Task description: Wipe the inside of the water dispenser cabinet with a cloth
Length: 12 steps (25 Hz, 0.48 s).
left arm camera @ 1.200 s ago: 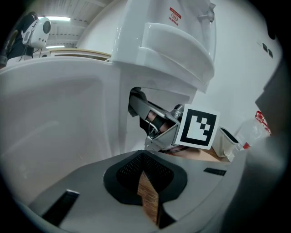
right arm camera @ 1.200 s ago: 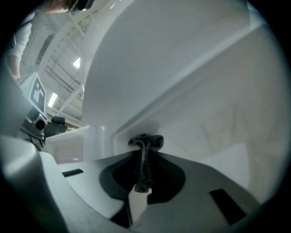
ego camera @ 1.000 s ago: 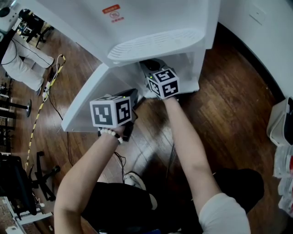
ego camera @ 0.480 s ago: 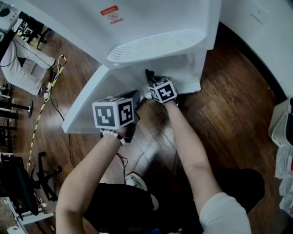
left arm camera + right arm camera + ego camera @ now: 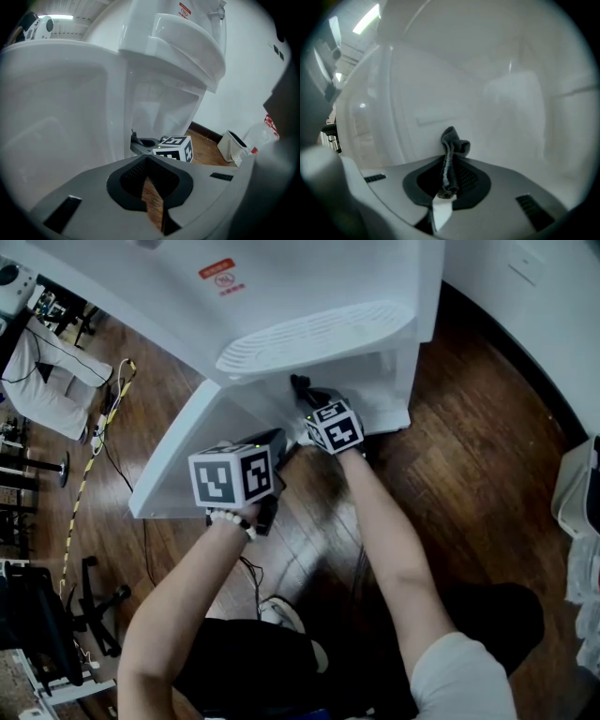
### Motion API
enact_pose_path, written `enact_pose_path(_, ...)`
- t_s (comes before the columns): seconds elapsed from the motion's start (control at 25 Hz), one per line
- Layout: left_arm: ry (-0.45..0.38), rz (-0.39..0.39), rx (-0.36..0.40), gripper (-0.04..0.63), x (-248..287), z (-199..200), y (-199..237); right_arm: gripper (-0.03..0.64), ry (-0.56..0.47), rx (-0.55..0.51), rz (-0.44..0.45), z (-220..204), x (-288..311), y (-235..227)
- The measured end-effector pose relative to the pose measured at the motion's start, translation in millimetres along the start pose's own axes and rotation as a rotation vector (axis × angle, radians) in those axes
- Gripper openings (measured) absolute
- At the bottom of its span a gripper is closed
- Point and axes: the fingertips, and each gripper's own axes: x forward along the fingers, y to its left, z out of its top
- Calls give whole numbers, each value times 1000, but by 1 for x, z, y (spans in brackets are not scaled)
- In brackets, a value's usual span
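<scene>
The right gripper [image 5: 309, 399] had pushed deeper into the water dispenser cabinet [image 5: 380, 381] than a second before, its jaws clamped on the dark cloth [image 5: 451, 145], so wiping looked under way. That forearm reached straight in. The left gripper [image 5: 149, 173], jaws together and empty, hung beside the open door [image 5: 183, 442].
</scene>
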Motion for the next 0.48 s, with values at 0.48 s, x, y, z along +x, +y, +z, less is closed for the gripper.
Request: enact_pose_path(0.48,4,0,-9,-12,1,-1,3,36,-266,-269,30,125,-29,17)
